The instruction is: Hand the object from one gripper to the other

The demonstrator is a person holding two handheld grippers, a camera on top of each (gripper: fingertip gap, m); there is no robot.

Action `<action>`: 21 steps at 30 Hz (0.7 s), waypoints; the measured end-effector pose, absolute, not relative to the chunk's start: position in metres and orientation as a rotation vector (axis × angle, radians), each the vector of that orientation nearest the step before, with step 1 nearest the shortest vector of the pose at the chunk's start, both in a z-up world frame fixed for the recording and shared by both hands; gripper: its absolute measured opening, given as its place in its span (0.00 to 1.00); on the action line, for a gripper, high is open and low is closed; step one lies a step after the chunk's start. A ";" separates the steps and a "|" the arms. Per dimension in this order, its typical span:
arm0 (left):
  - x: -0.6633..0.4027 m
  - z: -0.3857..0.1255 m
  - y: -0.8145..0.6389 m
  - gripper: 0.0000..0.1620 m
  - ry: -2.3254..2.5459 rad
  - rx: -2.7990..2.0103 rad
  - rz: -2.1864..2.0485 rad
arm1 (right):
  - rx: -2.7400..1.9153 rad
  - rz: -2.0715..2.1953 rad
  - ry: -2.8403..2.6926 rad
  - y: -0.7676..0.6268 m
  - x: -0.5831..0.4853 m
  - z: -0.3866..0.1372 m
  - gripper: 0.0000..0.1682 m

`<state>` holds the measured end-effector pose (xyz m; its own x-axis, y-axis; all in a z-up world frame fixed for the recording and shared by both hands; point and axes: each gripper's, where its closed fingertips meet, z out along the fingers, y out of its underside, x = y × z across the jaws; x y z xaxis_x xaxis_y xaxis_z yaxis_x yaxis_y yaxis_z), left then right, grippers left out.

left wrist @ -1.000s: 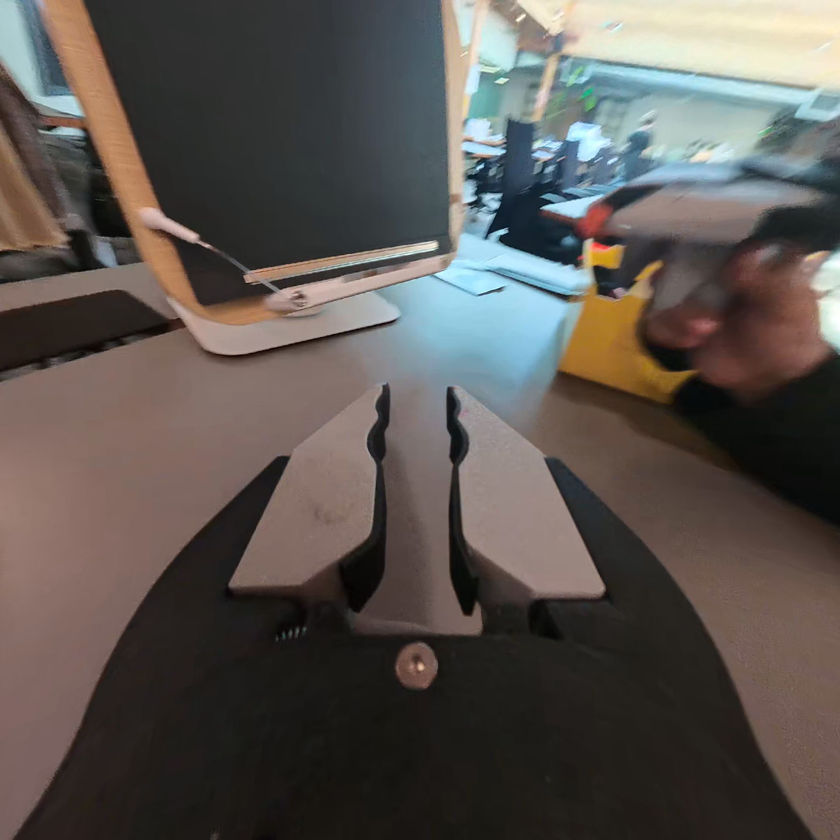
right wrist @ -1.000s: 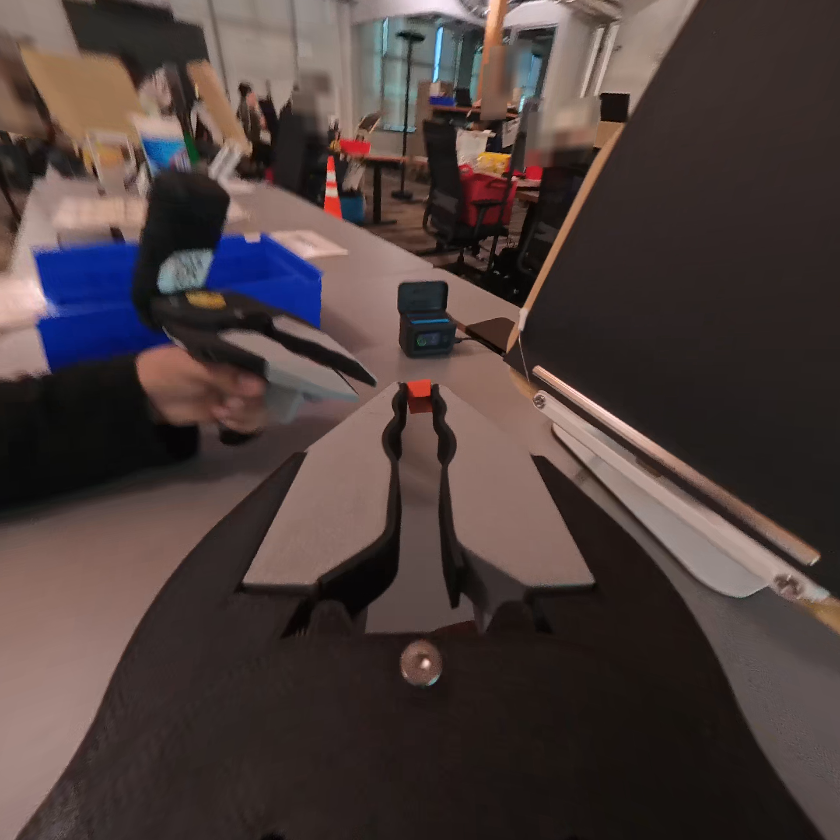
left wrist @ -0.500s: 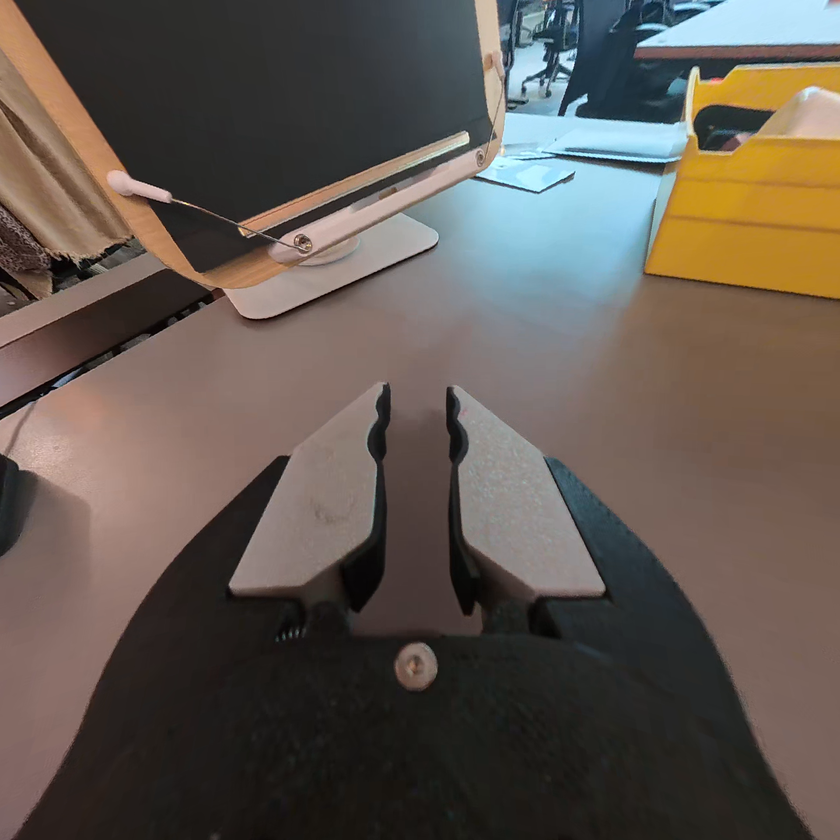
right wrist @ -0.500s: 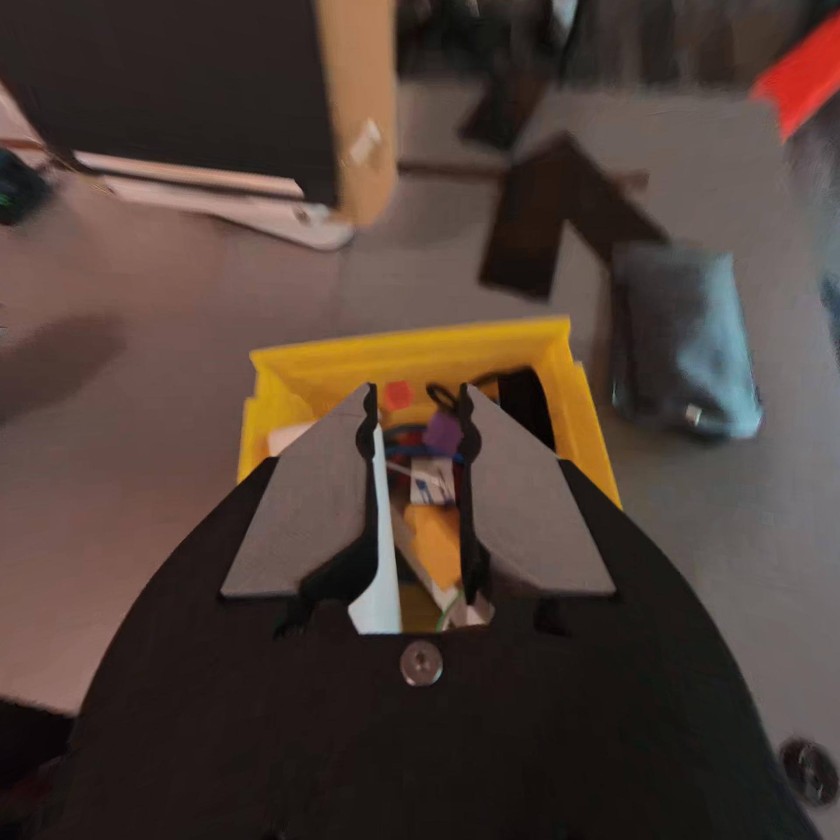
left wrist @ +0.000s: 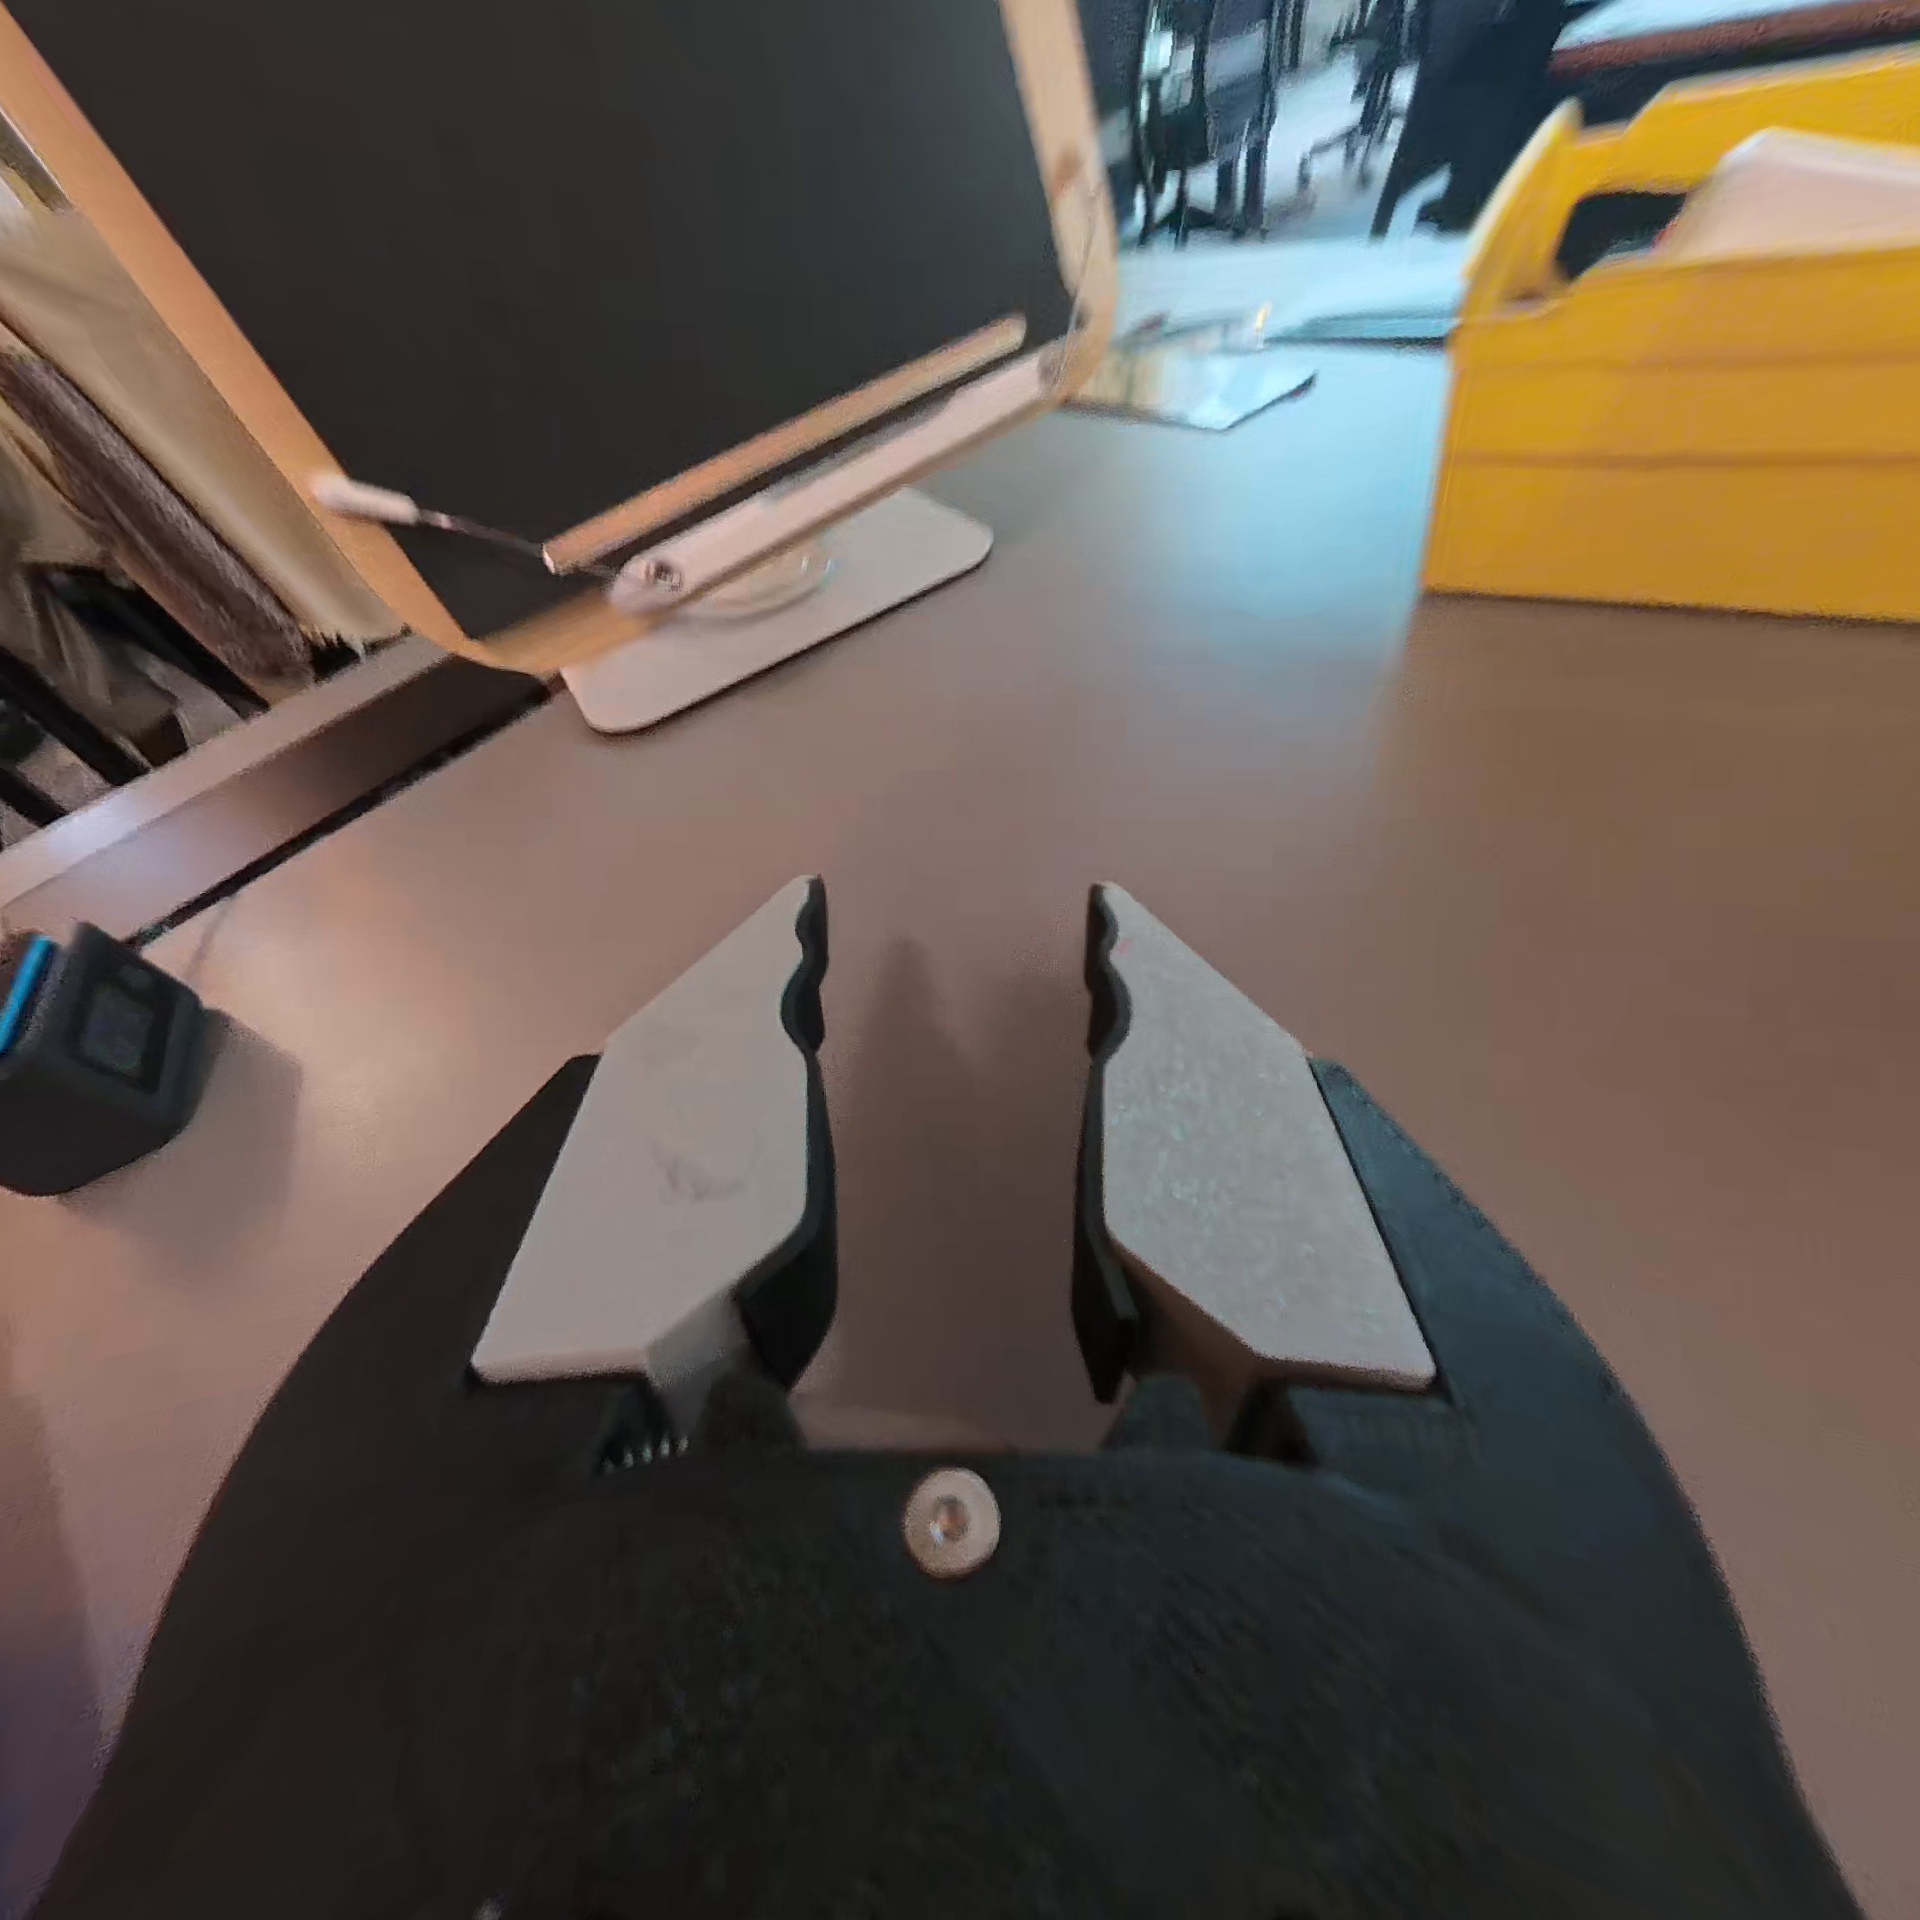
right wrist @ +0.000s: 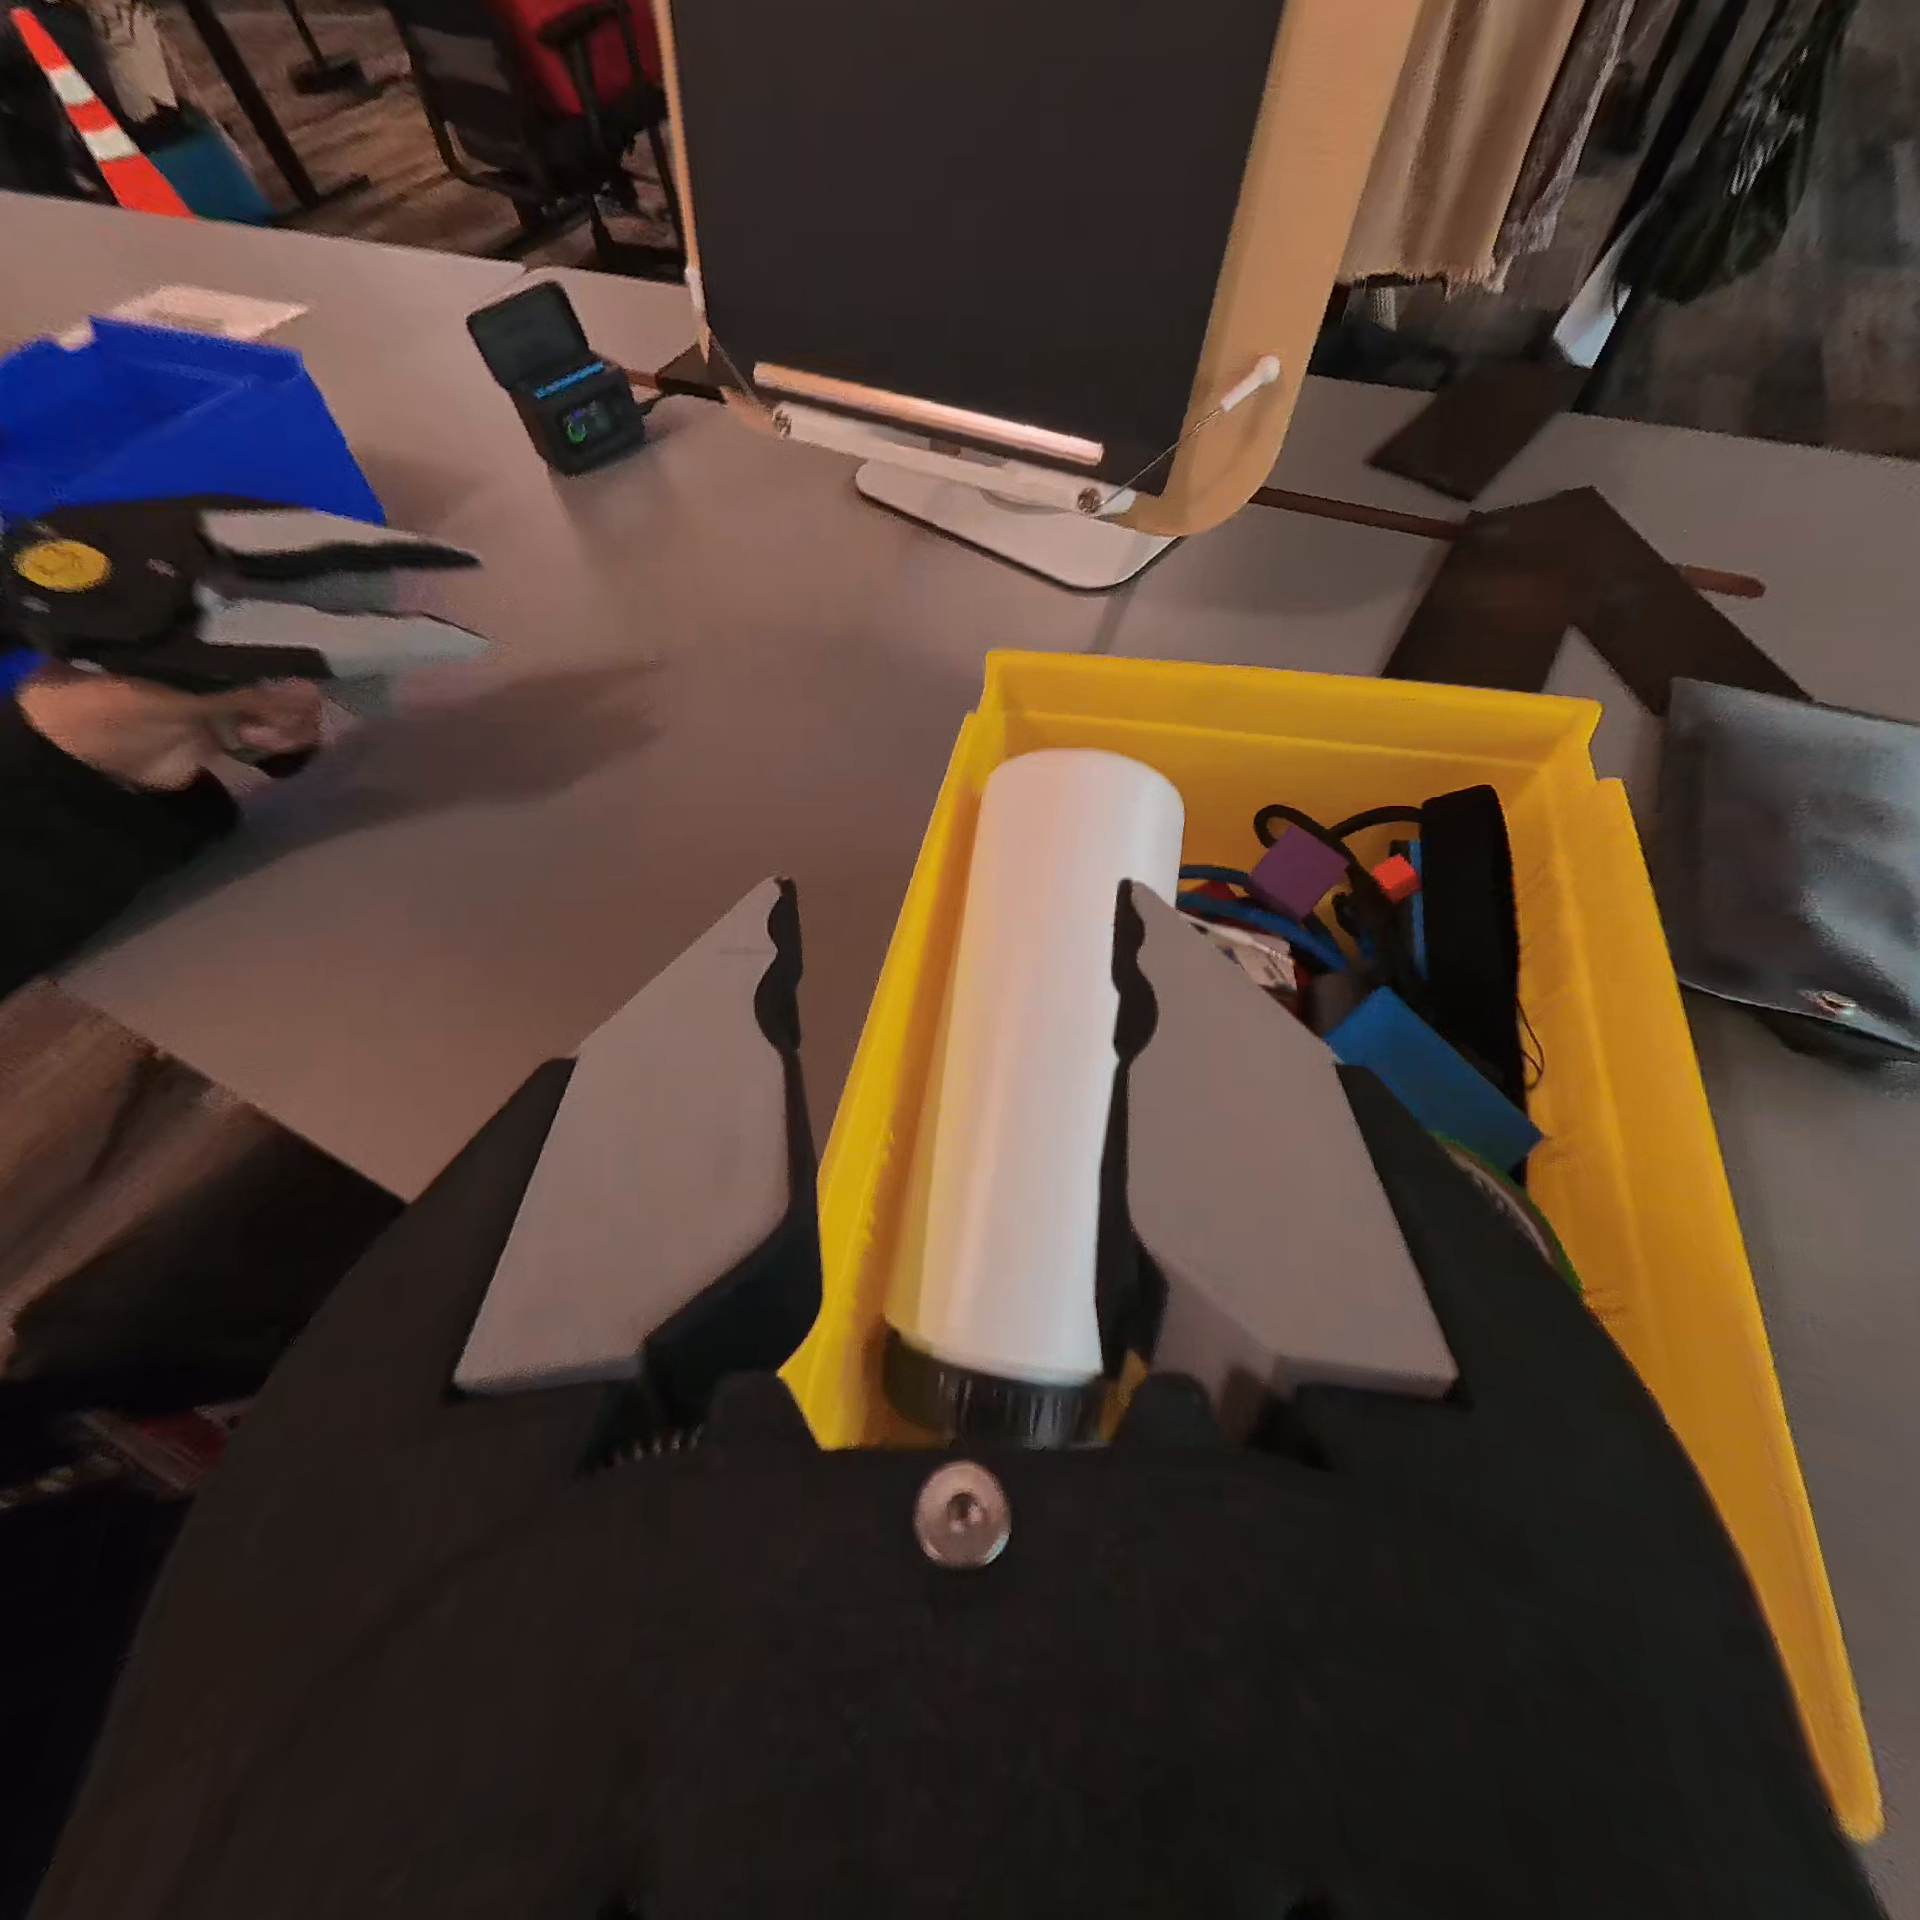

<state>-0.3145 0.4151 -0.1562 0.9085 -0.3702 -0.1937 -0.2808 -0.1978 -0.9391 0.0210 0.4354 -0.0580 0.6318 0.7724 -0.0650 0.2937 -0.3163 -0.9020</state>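
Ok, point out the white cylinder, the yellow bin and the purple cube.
white cylinder [right wrist: 1049,1039], right wrist view, middle of its side.
yellow bin [right wrist: 1288,698], right wrist view, far rim.
purple cube [right wrist: 1297,871], right wrist view, top face.

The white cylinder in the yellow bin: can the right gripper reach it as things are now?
Probably yes. The right gripper hangs open right over the white cylinder, which lies uncovered along the left wall of the yellow bin. That wall sits close beside it, so one of the jaws has little room.

grey table [right wrist: 727,623] – office chairs [left wrist: 1226,125] and bright floor beyond, orange cone [right wrist: 99,125] far off
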 end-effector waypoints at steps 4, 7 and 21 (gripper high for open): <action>-0.312 -0.142 0.344 0.36 0.481 -1.793 -0.049 | -1.857 0.474 -0.875 0.418 0.044 -0.072 0.43; -0.335 -0.136 0.294 0.36 0.416 -1.817 0.019 | -1.860 0.425 -0.883 0.408 0.058 -0.084 0.45; -0.510 -0.162 0.209 0.36 -0.137 -1.926 0.390 | -1.918 0.471 -0.943 0.374 0.034 -0.153 0.57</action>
<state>-0.5096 0.2094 -0.1622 0.9388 0.2769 -0.2051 -0.0885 -0.3815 -0.9201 0.0336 0.3741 -0.1534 0.6335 0.7718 0.0537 0.4214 -0.2861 -0.8606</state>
